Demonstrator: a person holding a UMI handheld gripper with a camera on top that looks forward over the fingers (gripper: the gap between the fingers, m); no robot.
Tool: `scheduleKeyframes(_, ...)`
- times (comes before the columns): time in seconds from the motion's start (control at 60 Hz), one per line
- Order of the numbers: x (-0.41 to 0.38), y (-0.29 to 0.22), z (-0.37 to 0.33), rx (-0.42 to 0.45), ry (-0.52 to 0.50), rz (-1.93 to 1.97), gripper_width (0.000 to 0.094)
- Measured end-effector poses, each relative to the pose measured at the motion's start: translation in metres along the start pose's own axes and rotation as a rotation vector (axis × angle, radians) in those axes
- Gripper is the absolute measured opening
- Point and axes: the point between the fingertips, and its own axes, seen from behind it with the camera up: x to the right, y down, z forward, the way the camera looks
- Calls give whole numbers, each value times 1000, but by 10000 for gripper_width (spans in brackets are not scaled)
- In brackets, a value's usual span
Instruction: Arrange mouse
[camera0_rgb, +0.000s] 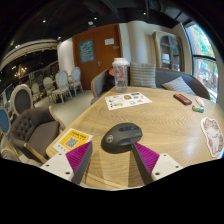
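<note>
1. Right now I see my gripper spread wide, its two fingers pinching nothing, the magenta pads facing each other across a clear gap.
2. The mouse, dark grey, rests on the wooden desk, just ahead of the fingertips and roughly centred between them; neither finger touches it.
3. A yellow card lies on the desk beside the left finger.
4. Further on, a printed sheet lies flat, and a tall cup stands at the desk's far edge.
5. A small dark object lies off to the right; I cannot tell what it is.
6. Chairs stand left of the desk.
</note>
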Motion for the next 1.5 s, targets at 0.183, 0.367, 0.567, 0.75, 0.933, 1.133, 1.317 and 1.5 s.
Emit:
scheduleKeyframes(0.183, -11, -19, 50, -53, 3, -58, 847)
scheduleKeyframes(0.367, -14, -38, 85, -115, 47, -46, 835)
scheduleKeyframes(0.567, -17, -47, 99, -87, 64, -96, 500)
scheduleKeyframes(0.75, -28, -73, 80, 15, -35, -133, 389)
scheduleKeyframes(0.933, 43, -145, -7, 197, 18, -145, 388)
scheduleKeyframes(1.133, 278, -152, -114, 254, 348, -71, 386)
scheduleKeyframes(1.317, 443, -35, -107, -1, 532, 43, 386)
scheduleKeyframes(1.5, 455, -4, -91, -68, 480, 57, 468)
